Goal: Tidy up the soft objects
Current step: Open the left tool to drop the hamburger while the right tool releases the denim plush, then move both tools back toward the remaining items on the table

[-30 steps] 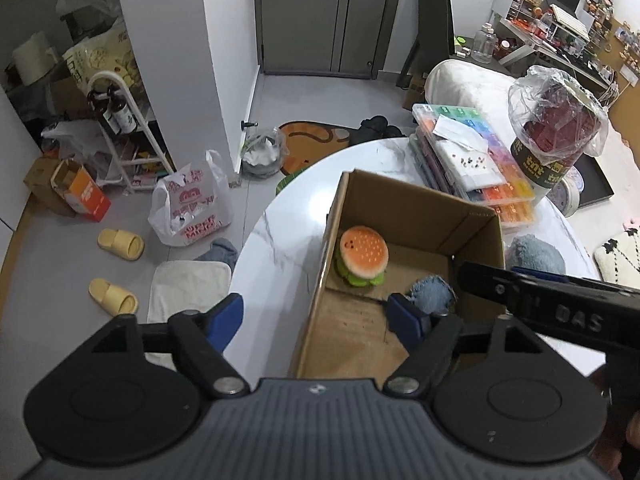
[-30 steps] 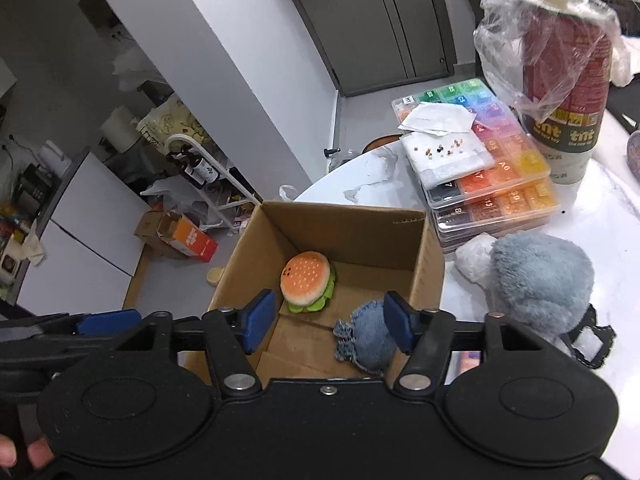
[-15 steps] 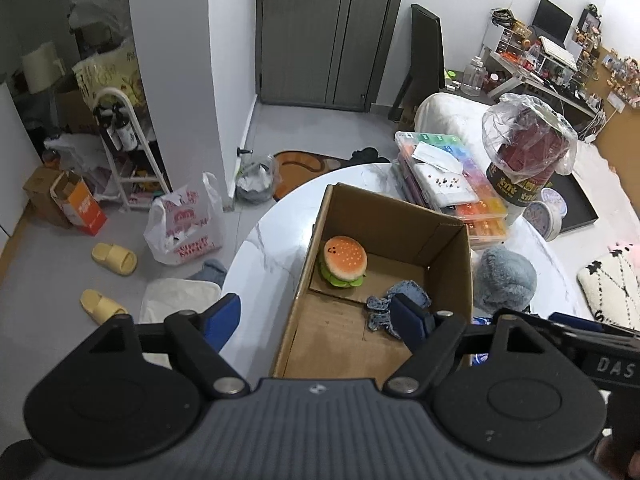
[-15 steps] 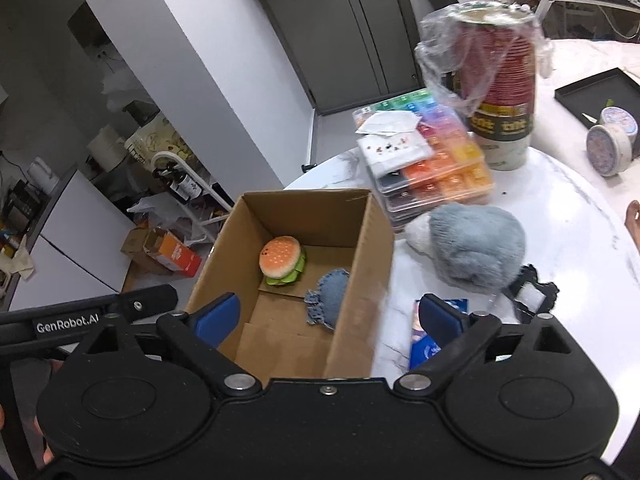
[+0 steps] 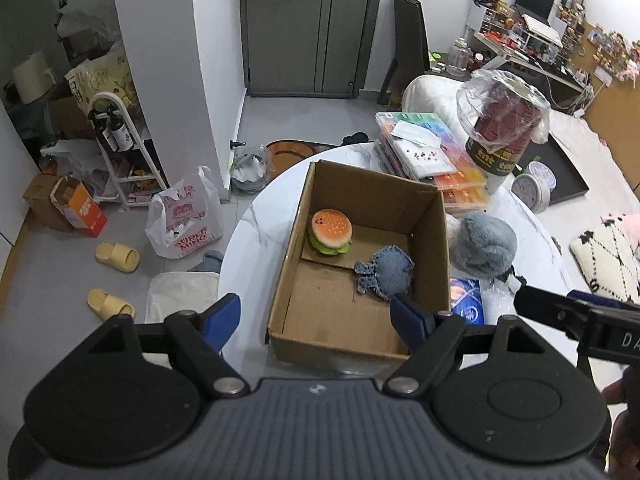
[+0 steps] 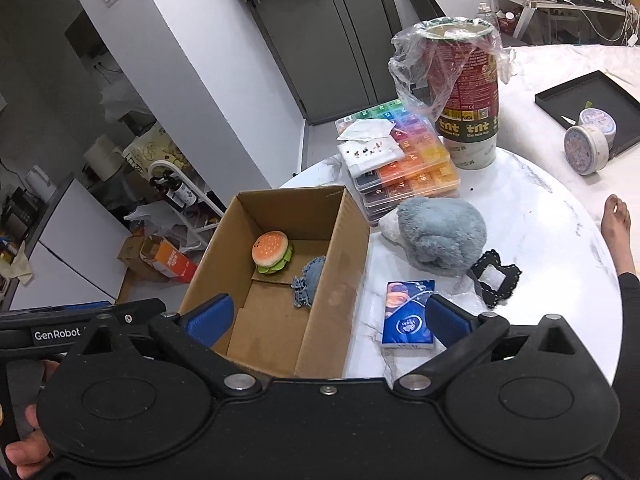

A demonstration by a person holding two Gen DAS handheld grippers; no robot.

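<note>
An open cardboard box stands on the white marble table. Inside lie a burger plush and a blue denim octopus toy. A grey-blue fluffy plush lies on the table right of the box. My left gripper is open and empty, above the box's near edge. My right gripper is open and empty, above the box's near right corner.
A blue tissue pack and a black lace-edged piece lie near the plush. Stacked colourful bead cases, a bagged red can, a round tin and a black tray stand behind. The floor lies left.
Both grippers pulled back and up from the box; the right gripper opened wider and swung right. The denim octopus stays in the box beside the burger.
</note>
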